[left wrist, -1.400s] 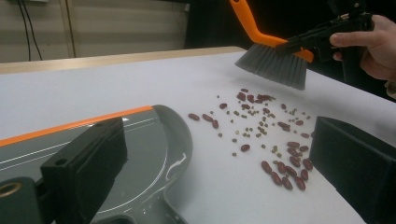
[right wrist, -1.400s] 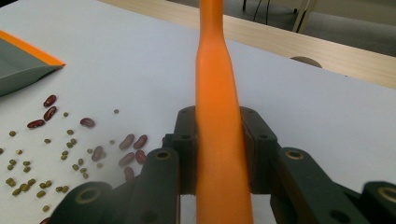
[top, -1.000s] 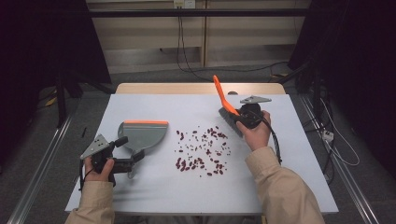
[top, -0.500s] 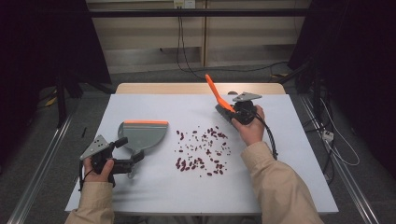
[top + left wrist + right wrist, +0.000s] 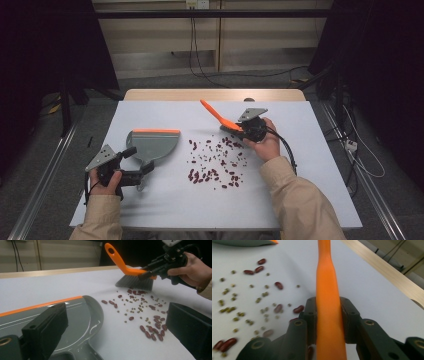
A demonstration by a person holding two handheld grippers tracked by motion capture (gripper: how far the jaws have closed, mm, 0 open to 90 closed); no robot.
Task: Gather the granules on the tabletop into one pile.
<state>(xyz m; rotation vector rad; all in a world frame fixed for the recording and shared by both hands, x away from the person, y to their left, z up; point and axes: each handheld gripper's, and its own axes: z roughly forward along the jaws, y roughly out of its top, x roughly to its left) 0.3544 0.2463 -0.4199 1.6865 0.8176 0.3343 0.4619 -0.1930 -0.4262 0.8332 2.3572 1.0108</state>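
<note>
My right gripper (image 5: 239, 131) (image 5: 329, 307) is shut on the orange handle of a small brush (image 5: 216, 116) (image 5: 327, 277). The brush's grey bristles (image 5: 135, 283) rest on the white table at the far edge of a scatter of red and green beans (image 5: 215, 162) (image 5: 145, 315). A grey dustpan (image 5: 152, 145) (image 5: 80, 315) with an orange lip lies left of the beans. My left gripper (image 5: 140, 161) (image 5: 117, 312) stands open at the pan's near end. Its jaws are wide apart, with the pan's handle low between them.
The white sheet (image 5: 320, 165) covers the table up to a wooden strip (image 5: 215, 94) at the far edge. A black cable (image 5: 287, 150) loops from the right gripper beside the sleeve. Metal rails (image 5: 45, 180) run along the floor on both sides.
The right gripper has carried the brush left and down, and the handle leans lower over the beans' far edge. The left gripper and the dustpan have stayed put.
</note>
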